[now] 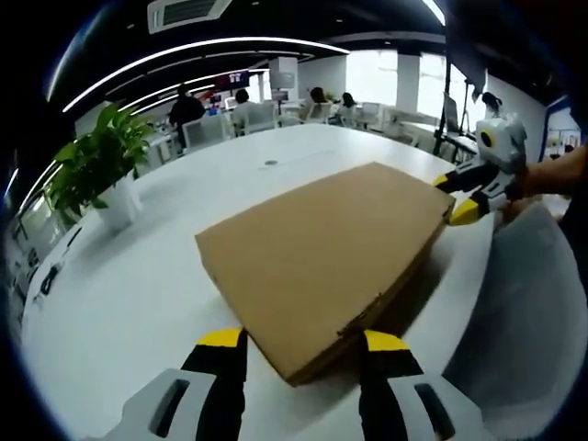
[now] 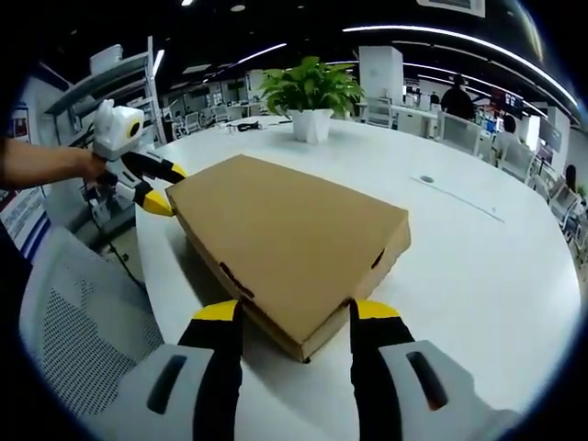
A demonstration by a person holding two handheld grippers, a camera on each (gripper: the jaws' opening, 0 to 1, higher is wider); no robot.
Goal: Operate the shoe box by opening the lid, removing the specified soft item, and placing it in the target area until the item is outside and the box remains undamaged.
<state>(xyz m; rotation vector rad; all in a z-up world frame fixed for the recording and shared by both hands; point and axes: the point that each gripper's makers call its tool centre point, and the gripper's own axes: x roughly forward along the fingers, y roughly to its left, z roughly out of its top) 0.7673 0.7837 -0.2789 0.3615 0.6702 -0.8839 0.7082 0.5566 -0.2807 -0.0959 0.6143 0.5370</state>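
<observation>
I count one shoe box (image 1: pixel 326 262), flat, rectangular, plain brown corrugated cardboard with a matte face and its lid down, lying on one smooth white round-edged table (image 1: pixel 119 294). In the left gripper view, a potted green plant (image 1: pixel 96 170) in a white pot stands well beyond and left of my jaws. The left gripper (image 1: pixel 303 354) has its two yellow-tipped black jaws spread wide, one on either side of the near corner of the box; I cannot tell whether they touch the cardboard. Far right in this view, the right gripper (image 1: pixel 464 193) sits at the opposite corner of the box, held by a hand.

In the right gripper view, a white mesh-backed chair (image 2: pixel 73 322) lies left of my jaws. These jaws are likewise wide apart, straddling a corner of the box, gripping nothing that I can confirm. The plant stands beyond the box.
</observation>
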